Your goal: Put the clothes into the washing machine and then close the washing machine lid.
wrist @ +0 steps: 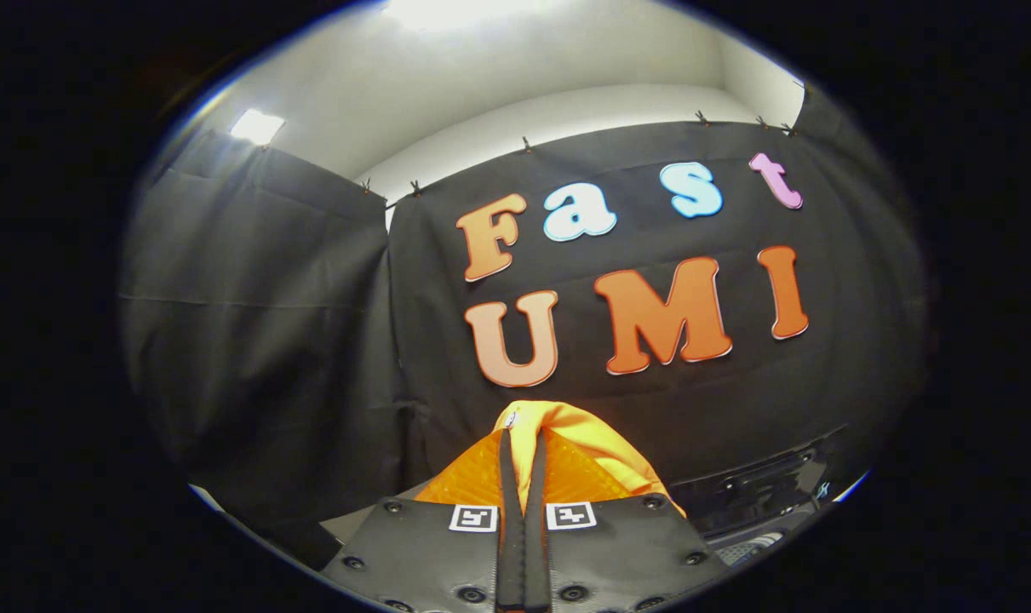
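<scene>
My gripper is held up in the air, facing the booth's black cloth wall. Its two fingers are pressed close together on a yellow-orange piece of clothing. A thin strip of the fabric runs between the fingers and the rest bunches over and past the fingertips, draping to the right. Low down to the right of the fingers, a dark panel with a slot, part of the washing machine, shows against the wall. Its opening and lid are hidden.
The black cloth wall hangs close ahead and wraps round to the left. A white ceiling with bright lights is above it. A pale strip of surface shows low on the left of the fingers.
</scene>
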Demonstrator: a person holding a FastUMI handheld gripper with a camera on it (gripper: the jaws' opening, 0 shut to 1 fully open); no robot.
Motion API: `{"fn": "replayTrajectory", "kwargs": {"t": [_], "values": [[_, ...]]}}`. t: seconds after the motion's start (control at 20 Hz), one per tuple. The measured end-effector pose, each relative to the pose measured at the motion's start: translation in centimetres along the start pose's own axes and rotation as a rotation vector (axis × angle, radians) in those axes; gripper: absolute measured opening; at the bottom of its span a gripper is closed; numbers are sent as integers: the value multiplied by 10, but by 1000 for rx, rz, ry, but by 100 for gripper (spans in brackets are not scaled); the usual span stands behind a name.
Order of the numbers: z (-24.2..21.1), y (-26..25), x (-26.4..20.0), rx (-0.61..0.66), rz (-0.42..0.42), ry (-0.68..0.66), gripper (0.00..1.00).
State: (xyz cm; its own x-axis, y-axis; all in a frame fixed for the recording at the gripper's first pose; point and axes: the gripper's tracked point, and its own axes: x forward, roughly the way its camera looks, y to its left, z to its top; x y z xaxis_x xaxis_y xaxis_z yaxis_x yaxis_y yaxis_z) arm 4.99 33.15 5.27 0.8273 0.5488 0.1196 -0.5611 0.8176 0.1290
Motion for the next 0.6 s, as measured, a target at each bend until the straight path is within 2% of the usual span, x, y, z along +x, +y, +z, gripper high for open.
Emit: {"fn": "replayTrajectory", "kwargs": {"t": [0.3, 0.6], "values": [[23, -122, -48, -24, -109, -33, 7], [-10, -219, -81, -49, -168, 50, 7]]}}
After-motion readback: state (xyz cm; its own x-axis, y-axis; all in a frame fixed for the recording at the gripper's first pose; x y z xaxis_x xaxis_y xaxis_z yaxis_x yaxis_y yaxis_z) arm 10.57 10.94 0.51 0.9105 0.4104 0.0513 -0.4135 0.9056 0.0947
